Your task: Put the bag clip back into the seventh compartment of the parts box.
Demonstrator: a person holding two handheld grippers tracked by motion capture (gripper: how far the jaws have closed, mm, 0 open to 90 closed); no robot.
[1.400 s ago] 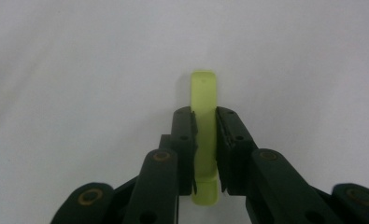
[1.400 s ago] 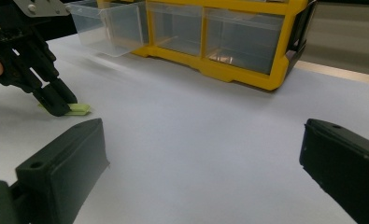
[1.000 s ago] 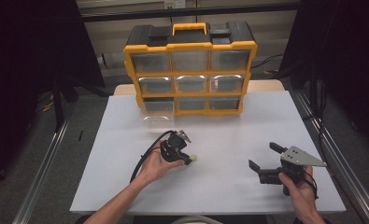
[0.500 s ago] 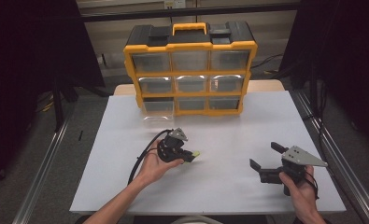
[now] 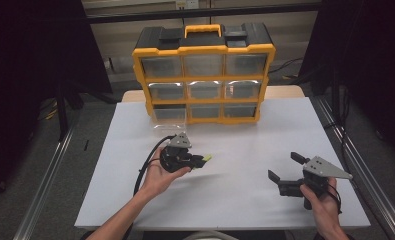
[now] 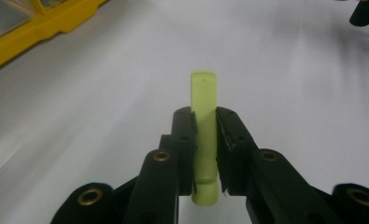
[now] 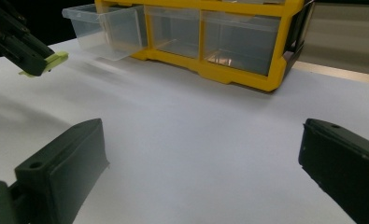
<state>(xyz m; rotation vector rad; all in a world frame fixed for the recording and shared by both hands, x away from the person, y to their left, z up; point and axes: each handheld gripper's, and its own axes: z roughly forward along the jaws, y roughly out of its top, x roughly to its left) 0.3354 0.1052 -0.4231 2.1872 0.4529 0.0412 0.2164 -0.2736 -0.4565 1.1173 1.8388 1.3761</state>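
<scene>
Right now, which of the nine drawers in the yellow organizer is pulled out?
The bottom-left drawer, seen from the high view: its clear box juts forward over the white table, while the other eight sit flush in the yellow organizer.

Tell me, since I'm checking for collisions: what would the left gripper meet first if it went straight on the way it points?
Probably nothing soon: the left gripper, shut on the green piece, points across bare white table; depth is unclear.

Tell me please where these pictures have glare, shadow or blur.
High view: glare on the middle row of the drawer cabinet, a soft shadow on the white table under the left gripper. Left gripper view: the green piece is sharp, the table streaked with blur. Right gripper view: its own jaws are soft, the open drawer hazy.
</scene>
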